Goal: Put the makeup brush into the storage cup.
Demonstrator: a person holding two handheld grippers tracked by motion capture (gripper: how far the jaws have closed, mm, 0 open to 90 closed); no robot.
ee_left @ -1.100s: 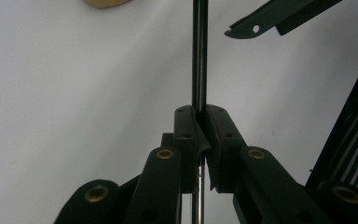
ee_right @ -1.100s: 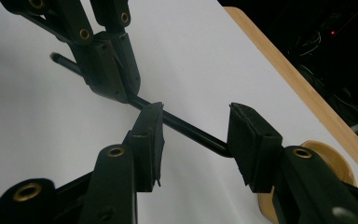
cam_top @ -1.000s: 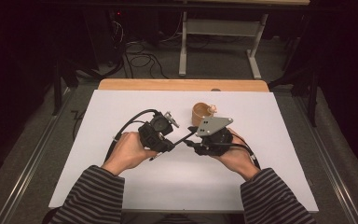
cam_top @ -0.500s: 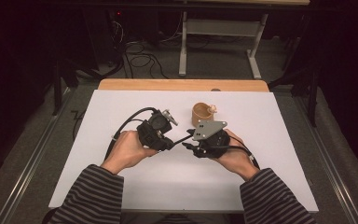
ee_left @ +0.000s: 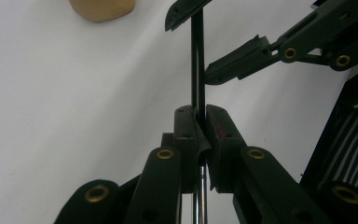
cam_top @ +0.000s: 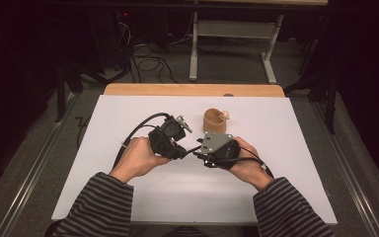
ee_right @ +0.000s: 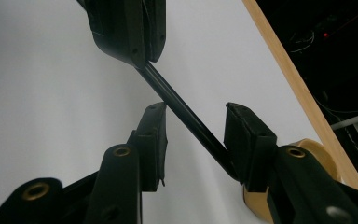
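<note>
While your left tool point(ee_left: 199, 135) grips the thin black rod point(ee_left: 197, 60) firmly at the bottom centre of the left gripper view, the handover is only half done. Your right tool point(ee_right: 193, 140) has just been closing, yet its jaws stand half wide around the rod without pressing it. What remains, I judge, is to close the right, release the left, and then carry the rod on. Farther off, the tan cup point(cam_top: 214, 120) waits on the tabletop point(cam_top: 128, 106), upper centre of the high view.
</note>
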